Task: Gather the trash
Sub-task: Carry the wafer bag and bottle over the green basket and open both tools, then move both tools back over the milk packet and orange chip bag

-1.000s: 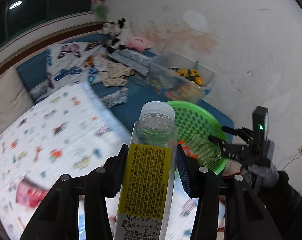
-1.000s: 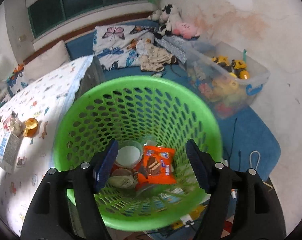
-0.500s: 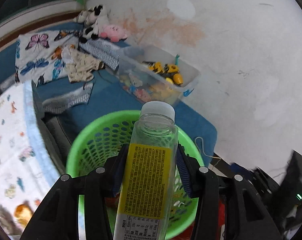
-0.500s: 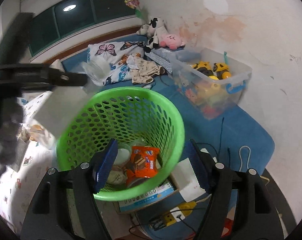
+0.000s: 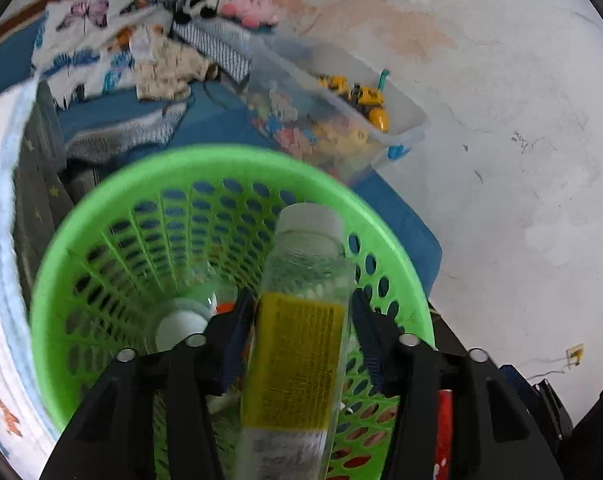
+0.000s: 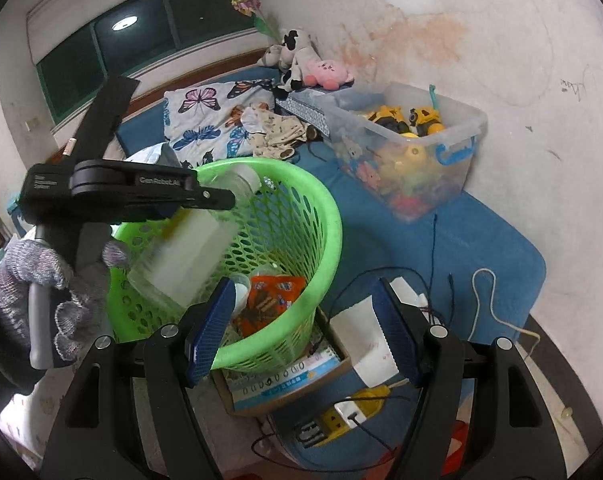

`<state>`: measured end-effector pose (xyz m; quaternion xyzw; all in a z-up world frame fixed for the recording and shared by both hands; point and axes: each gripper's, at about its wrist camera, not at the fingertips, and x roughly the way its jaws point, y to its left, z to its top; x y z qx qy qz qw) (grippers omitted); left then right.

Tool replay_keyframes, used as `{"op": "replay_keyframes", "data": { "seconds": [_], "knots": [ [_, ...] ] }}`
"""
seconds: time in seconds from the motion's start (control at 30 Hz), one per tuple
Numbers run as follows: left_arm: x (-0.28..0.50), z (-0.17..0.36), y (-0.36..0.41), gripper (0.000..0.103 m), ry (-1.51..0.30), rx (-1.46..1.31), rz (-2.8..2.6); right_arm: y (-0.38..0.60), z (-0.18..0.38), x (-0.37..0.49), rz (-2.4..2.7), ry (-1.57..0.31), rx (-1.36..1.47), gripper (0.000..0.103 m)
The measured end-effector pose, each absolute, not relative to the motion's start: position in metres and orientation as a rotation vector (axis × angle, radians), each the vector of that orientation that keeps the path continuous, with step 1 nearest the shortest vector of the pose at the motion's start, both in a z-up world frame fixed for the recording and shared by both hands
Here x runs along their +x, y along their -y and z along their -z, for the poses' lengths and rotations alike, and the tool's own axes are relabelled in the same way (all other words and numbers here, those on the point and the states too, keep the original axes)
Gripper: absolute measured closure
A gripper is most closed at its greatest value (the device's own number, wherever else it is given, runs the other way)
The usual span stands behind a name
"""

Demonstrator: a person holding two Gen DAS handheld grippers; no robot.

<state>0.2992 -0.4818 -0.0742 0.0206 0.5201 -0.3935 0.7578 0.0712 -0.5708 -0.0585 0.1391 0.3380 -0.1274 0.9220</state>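
A green perforated basket [image 6: 301, 216] is standing on a cardboard box [image 6: 285, 380] beside a blue mat [image 6: 481, 240], with a clear bin of toys [image 6: 413, 148] lying at about 1 o'clock from it and plush animals [image 6: 301, 62] sitting farther off at 12 o'clock against the stained wall. Cords and a yellow power strip [image 6: 341, 412] are trailing over the floor at 5 o'clock of the basket. The left gripper [image 5: 301, 340], marked "GenRobot.AI" on its side, is hanging over the basket mouth, gripped by a gloved hand [image 6: 49, 276]; its jaws are opening, and a clear bottle [image 5: 301, 320] with a white cap is sitting between them, cap pointing into the basket. The bottle's yellow label is carrying print too blurred to read. An orange snack wrapper [image 6: 269, 296] and a white-lidded cup [image 5: 179, 326] are lying at the basket's bottom. The right gripper [image 6: 301, 328] is hovering at the basket's 6 o'clock rim, jaws standing partly apart with nothing clamped.
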Motion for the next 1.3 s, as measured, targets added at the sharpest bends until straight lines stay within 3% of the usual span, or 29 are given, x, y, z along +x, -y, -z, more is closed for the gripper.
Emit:
{"op": "replay_keyframes", "data": {
  "seconds": [0.13,0.4,0.83,1.3],
  "knots": [
    [0.299,0.078,0.475,0.047,-1.168,0.023,0.872,0.568,0.059,0.07,0.263,-0.695,0.292,0.032],
    [0.29,0.025,0.424,0.046,-1.012,0.051,0.851,0.551,0.048,0.068,0.235,-0.679,0.279,0.032],
    [0.266,-0.039,0.278,0.033,-0.828,0.048,0.682,0.483,0.025,0.08,0.107,-0.659,0.228,0.03],
    [0.263,0.007,0.135,0.027,-0.913,0.05,0.399,0.416,0.022,0.113,-0.03,-0.679,0.183,0.03]
  ]
}}
